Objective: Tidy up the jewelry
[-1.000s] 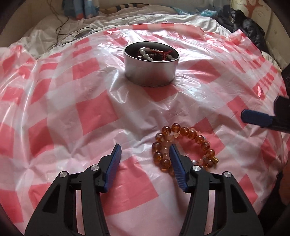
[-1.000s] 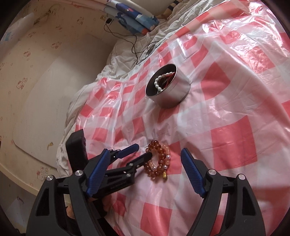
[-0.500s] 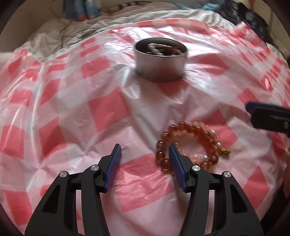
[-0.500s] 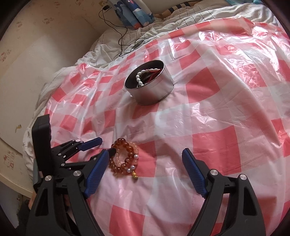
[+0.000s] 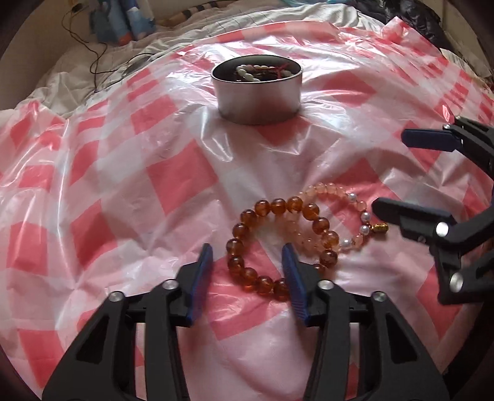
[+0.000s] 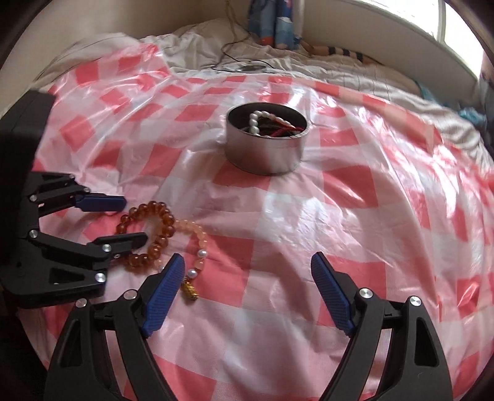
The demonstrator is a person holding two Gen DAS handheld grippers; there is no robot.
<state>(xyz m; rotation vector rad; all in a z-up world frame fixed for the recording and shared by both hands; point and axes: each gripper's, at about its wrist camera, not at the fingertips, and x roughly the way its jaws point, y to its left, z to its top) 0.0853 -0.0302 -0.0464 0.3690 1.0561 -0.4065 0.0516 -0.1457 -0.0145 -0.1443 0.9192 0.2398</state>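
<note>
An amber bead bracelet (image 5: 247, 222) lies on the red-checked plastic sheet (image 5: 173, 172), overlapping a pale pink bead bracelet (image 5: 332, 188) with pearls and a gold charm (image 5: 380, 229). My left gripper (image 5: 247, 262) is open and straddles the near left part of the amber bracelet. My right gripper (image 6: 247, 271) is open and empty; its left finger sits beside the gold charm (image 6: 189, 290). The amber bracelet (image 6: 154, 212) also shows in the right wrist view. A round metal tin (image 5: 258, 92) holding pearls and a red cord stands farther back; it also shows in the right wrist view (image 6: 265, 151).
The sheet covers a bed with rumpled white bedding (image 5: 92, 74). A black cable (image 5: 98, 58) and a blue patterned item (image 5: 123, 24) lie behind the sheet. Dark clothing (image 5: 426, 21) is at the far right.
My left gripper has moved right and forward so its fingers now straddle the amber bracelet's edge. The right gripper has swung round and come closer to the bracelets. Both stayed open.
</note>
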